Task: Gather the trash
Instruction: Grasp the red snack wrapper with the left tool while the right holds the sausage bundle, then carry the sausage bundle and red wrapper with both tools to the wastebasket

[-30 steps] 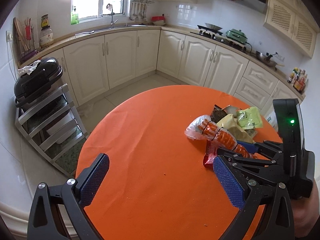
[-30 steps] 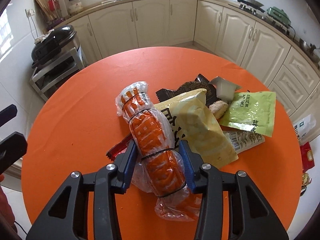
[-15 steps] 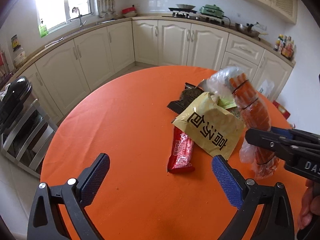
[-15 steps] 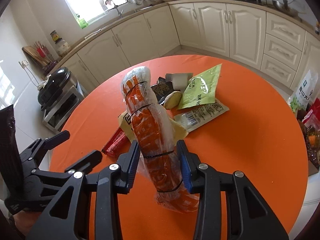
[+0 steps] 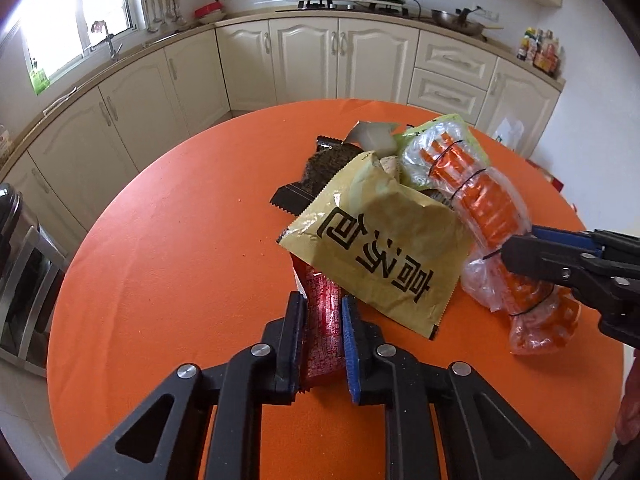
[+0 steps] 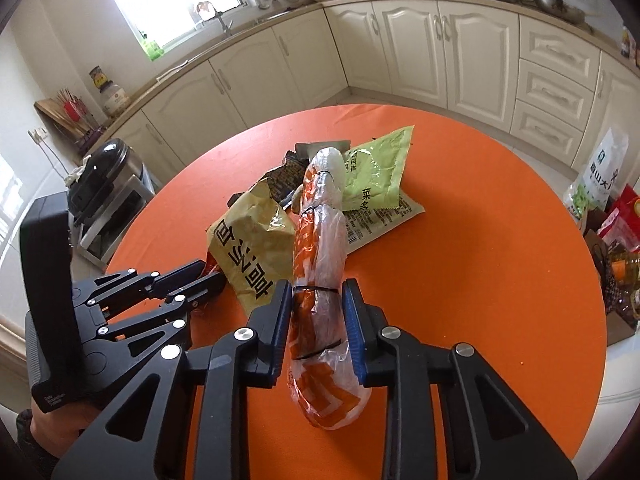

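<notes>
red wrapper (image 5: 322, 320): glossy foil | orange roll (image 6: 320, 280): clear crinkly plastic | tablecloth (image 5: 180, 260): matt cloth

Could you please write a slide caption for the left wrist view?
Left tongs closing on a red wrapper beside the trash pile on the orange table.

We count two claws: the left claw (image 5: 323, 334) and the right claw (image 6: 316, 326). On the one round table (image 5: 180, 240) we count one red wrapper (image 5: 322, 320), one yellow bag (image 5: 384, 240), one orange-and-clear roll (image 6: 320, 264), one green packet (image 6: 378, 168), one dark wrapper (image 5: 320, 168), and one clear printed packet (image 6: 380, 220).
</notes>
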`<state>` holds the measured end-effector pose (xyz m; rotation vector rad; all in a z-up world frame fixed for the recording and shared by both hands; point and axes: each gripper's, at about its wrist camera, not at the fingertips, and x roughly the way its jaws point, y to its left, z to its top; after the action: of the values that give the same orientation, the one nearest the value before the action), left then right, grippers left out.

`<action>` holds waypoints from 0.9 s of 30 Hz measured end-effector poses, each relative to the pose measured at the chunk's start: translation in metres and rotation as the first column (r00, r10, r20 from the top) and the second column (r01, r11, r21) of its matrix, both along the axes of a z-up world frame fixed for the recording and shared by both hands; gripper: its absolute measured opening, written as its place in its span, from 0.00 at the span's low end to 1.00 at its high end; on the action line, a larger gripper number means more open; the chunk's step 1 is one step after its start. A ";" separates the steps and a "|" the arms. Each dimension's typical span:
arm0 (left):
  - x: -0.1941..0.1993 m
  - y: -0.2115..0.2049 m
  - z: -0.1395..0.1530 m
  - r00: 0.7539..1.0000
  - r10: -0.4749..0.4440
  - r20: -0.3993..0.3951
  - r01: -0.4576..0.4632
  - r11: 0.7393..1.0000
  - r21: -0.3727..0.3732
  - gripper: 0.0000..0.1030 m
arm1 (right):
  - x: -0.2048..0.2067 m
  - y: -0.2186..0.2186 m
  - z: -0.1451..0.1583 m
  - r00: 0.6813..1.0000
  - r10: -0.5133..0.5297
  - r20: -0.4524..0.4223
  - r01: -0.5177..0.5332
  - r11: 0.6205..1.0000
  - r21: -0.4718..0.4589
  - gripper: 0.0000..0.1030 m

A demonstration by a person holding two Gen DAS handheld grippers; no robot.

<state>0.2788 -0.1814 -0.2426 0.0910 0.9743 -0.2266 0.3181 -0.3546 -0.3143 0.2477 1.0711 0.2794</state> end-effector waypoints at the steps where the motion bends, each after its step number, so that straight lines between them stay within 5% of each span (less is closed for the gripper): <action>1: 0.000 0.007 -0.001 1.000 0.003 -0.007 -0.003 1.000 -0.023 0.13 | 0.002 0.000 -0.002 1.000 0.001 -0.005 -0.001 1.000 -0.007 0.28; 10: -0.002 0.051 -0.005 0.998 0.050 -0.044 -0.056 0.985 -0.160 0.06 | 0.016 0.012 -0.017 0.999 0.028 -0.022 -0.029 0.998 -0.060 0.23; 27: -0.076 0.037 0.030 0.996 0.010 0.083 0.004 0.987 -0.162 0.05 | -0.046 -0.024 0.023 0.996 -0.069 0.059 0.066 0.997 0.046 0.23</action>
<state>0.2028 -0.1446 -0.2126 -0.0500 0.8693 -0.2964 0.2726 -0.3785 -0.2911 0.3125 0.9955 0.2484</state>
